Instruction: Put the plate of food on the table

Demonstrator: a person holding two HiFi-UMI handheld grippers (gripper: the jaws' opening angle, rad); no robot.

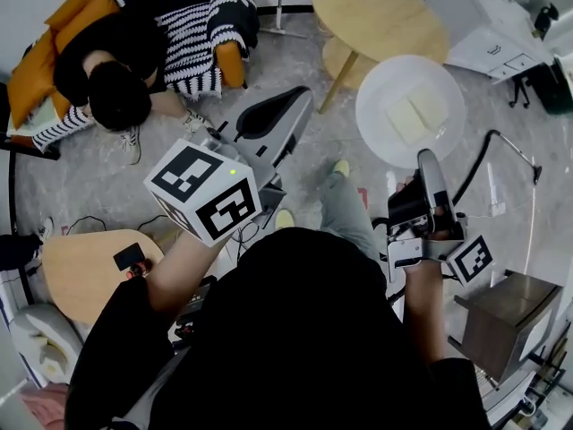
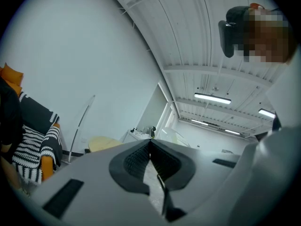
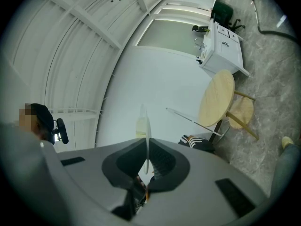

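Centre frame, the left gripper [image 1: 298,103] has its jaws pressed together, empty. Lower right, the right gripper [image 1: 428,161] pinches the rim of the white plate [image 1: 380,83]. The plate carries pale food slices [image 1: 416,113] and shows at upper right, just below the round wooden worktop [image 1: 376,12].

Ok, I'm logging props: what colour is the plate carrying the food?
White. The plate shows best in the head view.
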